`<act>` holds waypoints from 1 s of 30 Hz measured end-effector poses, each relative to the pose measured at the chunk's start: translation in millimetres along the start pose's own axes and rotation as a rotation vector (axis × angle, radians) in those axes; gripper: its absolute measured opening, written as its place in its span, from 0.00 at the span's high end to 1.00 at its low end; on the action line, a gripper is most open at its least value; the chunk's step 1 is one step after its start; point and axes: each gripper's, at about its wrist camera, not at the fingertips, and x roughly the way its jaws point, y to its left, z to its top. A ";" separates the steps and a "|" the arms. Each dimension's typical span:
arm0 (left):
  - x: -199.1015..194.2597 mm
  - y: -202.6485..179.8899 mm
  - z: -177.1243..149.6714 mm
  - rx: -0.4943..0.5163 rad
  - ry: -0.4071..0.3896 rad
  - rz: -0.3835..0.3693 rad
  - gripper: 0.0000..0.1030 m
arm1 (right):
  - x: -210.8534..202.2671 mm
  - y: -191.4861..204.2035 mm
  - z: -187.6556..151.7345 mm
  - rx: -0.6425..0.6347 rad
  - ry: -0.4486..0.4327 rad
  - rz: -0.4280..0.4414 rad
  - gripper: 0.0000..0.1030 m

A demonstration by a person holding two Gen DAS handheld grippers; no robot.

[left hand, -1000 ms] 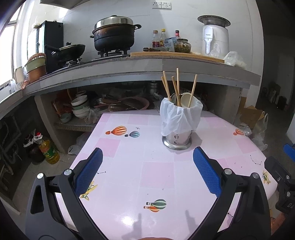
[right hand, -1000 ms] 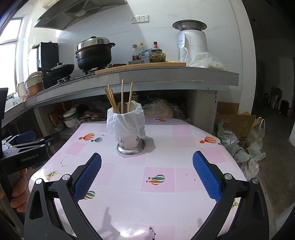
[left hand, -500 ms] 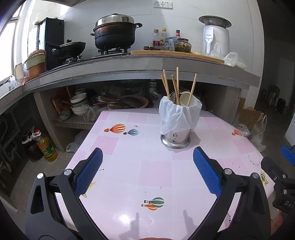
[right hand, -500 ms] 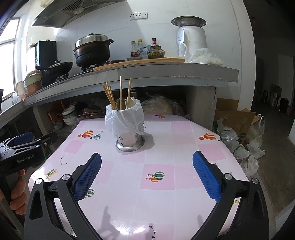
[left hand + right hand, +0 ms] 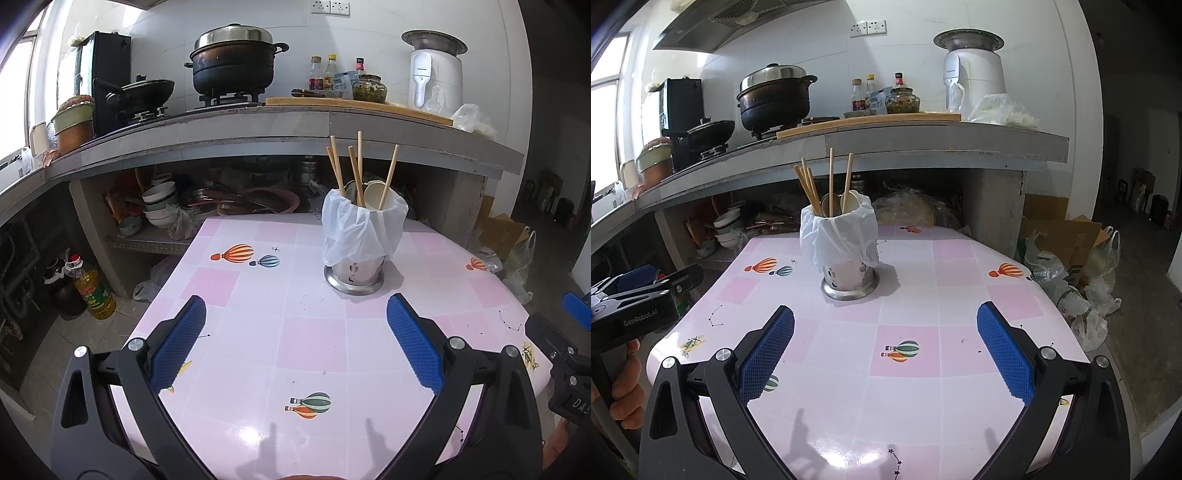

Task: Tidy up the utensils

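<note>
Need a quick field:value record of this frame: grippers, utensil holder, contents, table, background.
left gripper: open, empty, over the table's near edge
right gripper: open, empty, beside the left
utensil holder: metal, upright on the table, ahead of both grippers
plastic bag: white, lines the holder, draped over its rim
chopsticks: wooden, standing in the holder, leaning apart
spoons: bowls show above the rim
table: pink checked top with balloon prints
counter: behind, carries a lidded pot and bottles

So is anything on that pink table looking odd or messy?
Only the round steel utensil holder: a white plastic bag lines it and droops unevenly over its rim. The wooden chopsticks inside lean in different directions. Nothing is spilled.
</note>
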 end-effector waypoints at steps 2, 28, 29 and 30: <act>0.6 0.0 0.2 0.000 0.002 0.001 0.08 | -0.3 0.2 -0.4 -0.001 0.000 0.001 0.06; 4.4 51.8 -4.3 -0.068 0.025 0.095 0.08 | -0.6 -17.1 2.1 0.006 0.004 -0.057 0.06; 4.1 52.2 -4.3 -0.070 0.024 0.097 0.08 | -0.6 -17.7 2.0 0.007 0.005 -0.058 0.06; 4.3 53.4 -4.3 -0.073 0.024 0.098 0.08 | -0.4 -18.2 2.0 0.008 0.006 -0.059 0.06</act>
